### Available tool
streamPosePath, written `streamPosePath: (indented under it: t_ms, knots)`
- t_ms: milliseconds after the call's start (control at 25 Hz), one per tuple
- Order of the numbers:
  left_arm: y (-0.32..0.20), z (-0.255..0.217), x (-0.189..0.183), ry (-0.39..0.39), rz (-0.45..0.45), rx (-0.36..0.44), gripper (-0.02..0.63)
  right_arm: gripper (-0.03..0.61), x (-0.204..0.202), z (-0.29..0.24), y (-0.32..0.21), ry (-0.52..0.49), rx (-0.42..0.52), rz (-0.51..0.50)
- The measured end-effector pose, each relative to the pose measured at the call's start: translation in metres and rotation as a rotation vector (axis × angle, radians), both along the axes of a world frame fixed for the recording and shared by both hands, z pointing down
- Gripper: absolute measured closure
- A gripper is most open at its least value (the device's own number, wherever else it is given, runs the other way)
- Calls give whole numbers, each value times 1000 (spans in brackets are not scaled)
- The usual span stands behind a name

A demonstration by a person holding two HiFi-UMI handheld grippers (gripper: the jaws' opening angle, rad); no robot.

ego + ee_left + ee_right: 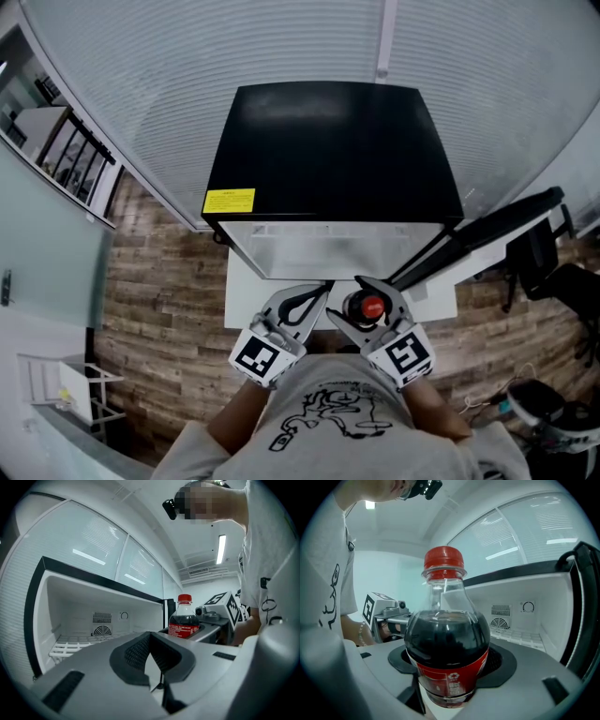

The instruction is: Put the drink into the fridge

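A cola bottle with a red cap and red label stands upright between the jaws of my right gripper, which is shut on its body. From the head view its red cap shows just in front of the open black fridge. In the left gripper view the bottle shows to the right. My left gripper sits beside it on the left, jaws closed together with nothing between them. The fridge's white inside holds a wire shelf and a fan grille.
The fridge door hangs open to the right. The fridge stands on a white base over wood flooring. A glass wall runs behind the fridge. An office chair is at the right.
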State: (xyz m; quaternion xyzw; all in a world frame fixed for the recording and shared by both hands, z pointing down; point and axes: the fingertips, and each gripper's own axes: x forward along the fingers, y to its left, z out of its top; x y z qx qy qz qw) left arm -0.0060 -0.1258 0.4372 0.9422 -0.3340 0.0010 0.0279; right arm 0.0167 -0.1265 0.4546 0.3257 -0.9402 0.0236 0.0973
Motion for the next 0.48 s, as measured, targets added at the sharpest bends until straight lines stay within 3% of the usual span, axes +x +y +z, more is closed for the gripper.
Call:
streamPosePath:
  t_ms: [480]
  knots:
    - [-24, 37, -6, -13, -22, -9, 614, 255, 4, 37, -25, 17, -7, 34]
